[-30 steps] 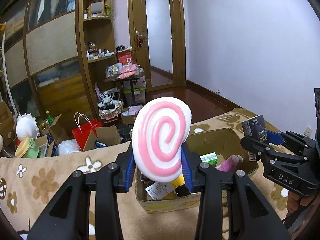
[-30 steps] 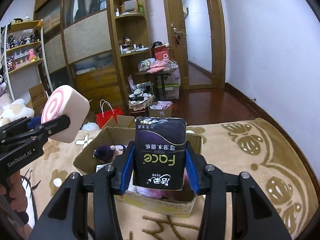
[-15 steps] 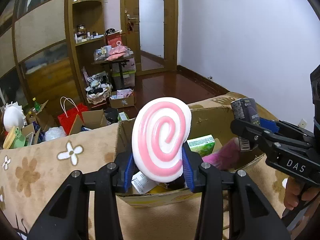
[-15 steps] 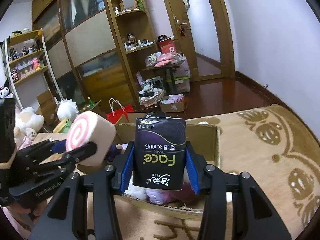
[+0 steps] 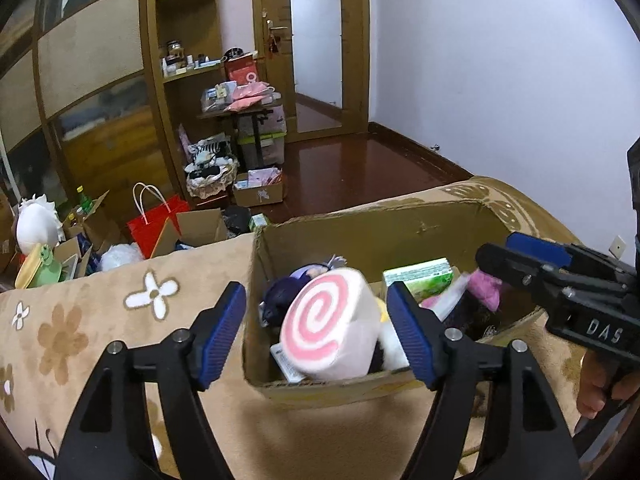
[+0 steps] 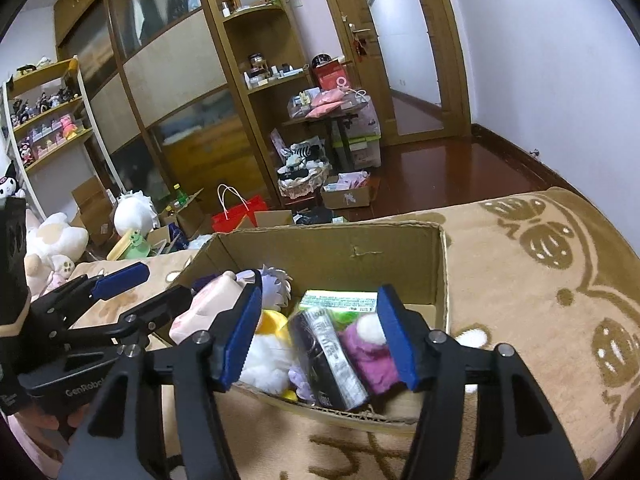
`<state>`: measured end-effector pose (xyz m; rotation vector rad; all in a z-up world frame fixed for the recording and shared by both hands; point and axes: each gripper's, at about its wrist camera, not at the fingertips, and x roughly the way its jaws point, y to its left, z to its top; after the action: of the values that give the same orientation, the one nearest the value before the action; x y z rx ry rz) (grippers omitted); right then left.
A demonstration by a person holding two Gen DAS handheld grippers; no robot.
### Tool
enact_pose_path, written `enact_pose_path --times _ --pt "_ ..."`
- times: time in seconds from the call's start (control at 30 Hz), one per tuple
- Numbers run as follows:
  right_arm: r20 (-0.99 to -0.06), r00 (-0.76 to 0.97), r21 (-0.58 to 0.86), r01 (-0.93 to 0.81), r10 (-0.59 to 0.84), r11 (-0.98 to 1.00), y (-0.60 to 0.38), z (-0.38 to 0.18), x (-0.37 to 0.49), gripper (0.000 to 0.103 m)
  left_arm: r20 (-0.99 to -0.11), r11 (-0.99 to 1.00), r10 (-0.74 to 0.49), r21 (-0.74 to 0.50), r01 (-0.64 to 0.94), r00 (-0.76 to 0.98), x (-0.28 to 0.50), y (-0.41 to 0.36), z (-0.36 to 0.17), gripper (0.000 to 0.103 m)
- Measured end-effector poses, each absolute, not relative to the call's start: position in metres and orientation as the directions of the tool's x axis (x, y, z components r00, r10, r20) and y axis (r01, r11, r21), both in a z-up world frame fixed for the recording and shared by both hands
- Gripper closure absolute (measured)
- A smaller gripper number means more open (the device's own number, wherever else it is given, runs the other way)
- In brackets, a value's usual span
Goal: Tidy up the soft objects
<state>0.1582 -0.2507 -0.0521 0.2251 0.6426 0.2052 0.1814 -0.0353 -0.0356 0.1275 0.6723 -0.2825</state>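
An open cardboard box [image 5: 372, 236] sits on the bed, filled with soft toys. My left gripper [image 5: 315, 300] hangs over its near left corner with jaws opening. The pink-and-white swirl cushion [image 5: 328, 332] lies loose between them in the box, clear of both pads. My right gripper [image 6: 318, 306] is over the box's [image 6: 332, 256] near right side, jaws opening too. A black tissue pack [image 6: 332, 364], blurred, lies in the box between its pads and touches neither. Each view also shows the other tool: the right gripper [image 5: 500, 248] and the left gripper [image 6: 160, 282].
In the box lie a green tissue pack [image 6: 340, 302], a purple plush [image 6: 368, 356], a white-and-yellow plush [image 6: 268, 344] and a dark-haired doll [image 5: 296, 288]. A beige flowered blanket [image 5: 80, 320] covers the bed. A red bag [image 5: 156, 220], boxes and plush toys crowd the floor beyond.
Both grippers came down over the box and their jaws spread. The swirl cushion left the left pads and the black tissue pack left the right pads; both now lie in the box.
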Motion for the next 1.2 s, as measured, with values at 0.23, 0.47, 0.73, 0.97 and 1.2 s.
enact_pose_path --times 0.23,0.47,0.73,0.97,1.2 --pt "-0.548 0.801 0.268 -0.106 0.242 0.958 -0.255 -0.041 0.148 0.018 -0.626 0.966 -0.17 0.048 0.255 0.761 0.166 -0.022 -0.029 0.018" --pt "-0.536 0.821 0.239 -0.076 0.197 0.968 -0.259 -0.022 0.124 0.002 -0.598 0.97 -0.151 0.066 0.236 0.788 0.138 -0.012 -0.011 0.009" --pt "-0.527 0.834 0.193 -0.07 0.164 0.979 -0.263 0.004 0.087 0.0 -0.572 0.975 -0.163 0.033 0.22 0.804 0.101 0.0 0.013 0.005" --pt "-0.501 0.857 0.162 -0.048 0.124 0.986 -0.271 0.031 0.045 0.0 -0.505 0.978 -0.129 0.077 0.194 0.854 0.058 0.007 0.039 0.002" --pt "-0.463 0.883 0.123 -0.017 0.073 0.992 -0.278 0.045 0.007 0.0 -0.466 0.978 -0.119 0.097 0.184 0.877 0.026 0.012 0.052 0.001"
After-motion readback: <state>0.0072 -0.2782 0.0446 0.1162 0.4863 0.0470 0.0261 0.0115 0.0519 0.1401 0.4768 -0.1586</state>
